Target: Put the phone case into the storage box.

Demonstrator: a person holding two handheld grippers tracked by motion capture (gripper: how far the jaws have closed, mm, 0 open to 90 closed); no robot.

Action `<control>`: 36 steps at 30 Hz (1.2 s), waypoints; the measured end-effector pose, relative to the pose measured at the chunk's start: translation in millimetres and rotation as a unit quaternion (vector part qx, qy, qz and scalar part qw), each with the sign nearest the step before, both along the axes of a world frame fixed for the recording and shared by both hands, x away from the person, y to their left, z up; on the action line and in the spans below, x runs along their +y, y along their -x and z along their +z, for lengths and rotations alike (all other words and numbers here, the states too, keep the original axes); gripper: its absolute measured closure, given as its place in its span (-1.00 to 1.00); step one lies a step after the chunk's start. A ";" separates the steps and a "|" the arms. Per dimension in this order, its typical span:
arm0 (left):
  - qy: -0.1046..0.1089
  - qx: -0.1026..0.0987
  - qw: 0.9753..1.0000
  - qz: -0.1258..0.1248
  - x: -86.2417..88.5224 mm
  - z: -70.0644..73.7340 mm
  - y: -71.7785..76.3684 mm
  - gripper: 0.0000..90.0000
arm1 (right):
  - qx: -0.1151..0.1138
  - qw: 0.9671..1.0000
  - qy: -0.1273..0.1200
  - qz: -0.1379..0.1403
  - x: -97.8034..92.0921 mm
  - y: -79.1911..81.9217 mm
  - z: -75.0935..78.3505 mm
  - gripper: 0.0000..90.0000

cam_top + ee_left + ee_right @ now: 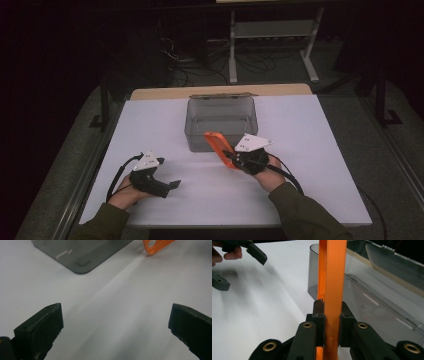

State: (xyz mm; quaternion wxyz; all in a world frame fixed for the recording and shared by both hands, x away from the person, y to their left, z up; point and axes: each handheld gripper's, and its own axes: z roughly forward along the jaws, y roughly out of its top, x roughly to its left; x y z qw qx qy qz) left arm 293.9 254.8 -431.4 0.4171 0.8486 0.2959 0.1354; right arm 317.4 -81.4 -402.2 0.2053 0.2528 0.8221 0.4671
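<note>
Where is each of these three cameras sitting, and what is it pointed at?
High view: above the table, facing forward and down; both forearms, hands, left tongs and right tongs.
Left gripper view: on the left tongs, facing the tabletop; open jaws.
Right gripper view: on the right tongs, jaws clamping the orange case.
All three share the grey box.

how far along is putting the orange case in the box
Done: the right gripper has the orange phone case clamped and lifted. In hand: it sits at the near wall of the open grey box, not inside. Left: lower it in and release. The left gripper waits open.
</note>
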 end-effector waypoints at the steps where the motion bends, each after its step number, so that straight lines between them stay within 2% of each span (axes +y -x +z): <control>1: 0.000 0.000 1.000 0.000 -0.1 0.0 0.1 -1.00 | 0.004 1.000 -0.002 0.001 -0.5 -0.4 -0.1 0.75; 16: 0.001 0.001 1.000 0.001 0.2 -0.3 -0.1 -1.00 | 0.050 0.998 -0.045 0.006 -7.9 -5.6 2.4 0.75; 23: 0.000 0.000 1.000 0.001 0.0 0.2 0.0 -1.00 | 0.080 0.994 -0.068 0.008 -11.9 -8.2 4.5 0.75; 36: -0.001 0.000 1.000 -0.001 -0.3 0.0 0.1 -1.00 | 0.105 0.991 -0.088 0.009 -17.0 -10.8 6.9 0.75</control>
